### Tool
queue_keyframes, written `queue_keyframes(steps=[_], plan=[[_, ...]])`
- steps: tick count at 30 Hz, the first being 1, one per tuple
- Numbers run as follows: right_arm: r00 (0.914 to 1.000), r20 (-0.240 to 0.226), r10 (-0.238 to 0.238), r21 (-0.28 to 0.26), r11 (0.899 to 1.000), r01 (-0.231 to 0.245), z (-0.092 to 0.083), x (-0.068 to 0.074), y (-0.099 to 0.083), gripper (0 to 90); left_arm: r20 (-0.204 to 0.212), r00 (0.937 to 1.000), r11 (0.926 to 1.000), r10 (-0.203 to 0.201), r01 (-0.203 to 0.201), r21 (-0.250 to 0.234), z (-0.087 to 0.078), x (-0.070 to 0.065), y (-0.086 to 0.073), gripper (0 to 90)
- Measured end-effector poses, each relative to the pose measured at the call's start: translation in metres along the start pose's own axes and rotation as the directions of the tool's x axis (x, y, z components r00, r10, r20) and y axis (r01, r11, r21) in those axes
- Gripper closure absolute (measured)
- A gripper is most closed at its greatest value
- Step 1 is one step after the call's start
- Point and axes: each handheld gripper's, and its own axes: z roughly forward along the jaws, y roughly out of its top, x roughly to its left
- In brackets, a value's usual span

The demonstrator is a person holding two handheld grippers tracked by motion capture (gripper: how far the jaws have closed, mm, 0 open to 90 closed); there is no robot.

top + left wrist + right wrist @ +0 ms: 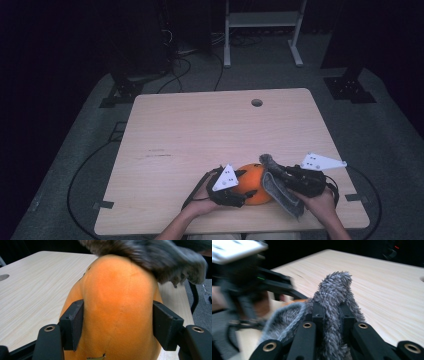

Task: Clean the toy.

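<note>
An orange soft rounded thing (254,181) (117,297) rests on the table near its front edge. My left gripper (246,184) (117,327) comes at it from the left, and both black pads press on its sides. A grey fuzzy cloth (281,194) (334,287) drapes over the orange thing's right side and top, where its blurred edge (150,255) shows in the left gripper view. My right gripper (278,171) (332,312) is shut on a fold of that cloth, which sticks up between its jaws. The left gripper (249,277) appears blurred in the right gripper view.
The light wooden table (210,130) has a round cable hole (256,102) near its far edge. Behind it on the grey floor stand a white frame (262,30) and dark stands, with cables (175,75) running between them.
</note>
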Motion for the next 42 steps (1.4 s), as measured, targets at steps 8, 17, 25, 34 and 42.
queue_keyframes(steps=[8, 17, 25, 34, 42], plan=[[0.9993, 0.015, 0.034, 0.023, 0.999, -0.034, 0.002, -0.013, -0.009, 78.5, -0.007, 1.0, 1.0, -0.001, 0.001, -0.005, -0.001, 0.001, 0.001, 34.8], [0.9994, 0.027, 0.023, -0.054, 0.998, -0.021, 0.0, -0.002, 0.006, 78.4, -0.213, 0.9752, 0.9975, 0.061, -0.067, -0.021, -0.017, 0.003, 0.017, 39.2], [0.9958, 0.034, 0.085, -0.039, 0.996, -0.084, 0.02, -0.008, -0.001, 78.4, -0.157, 0.9787, 0.9895, 0.133, -0.122, 0.078, 0.0, -0.013, 0.009, 31.2], [0.9976, 0.002, 0.07, 0.042, 0.997, -0.07, 0.015, -0.012, -0.015, 78.4, -0.044, 0.9965, 0.9964, -0.071, 0.069, -0.05, -0.019, 0.016, 0.012, 29.3], [0.9967, 0.058, 0.057, 0.079, 0.995, -0.062, 0.005, -0.013, -0.019, 78.4, -0.027, 0.9958, 0.9948, -0.088, 0.089, 0.05, -0.01, 0.008, 0.003, 34.9]])
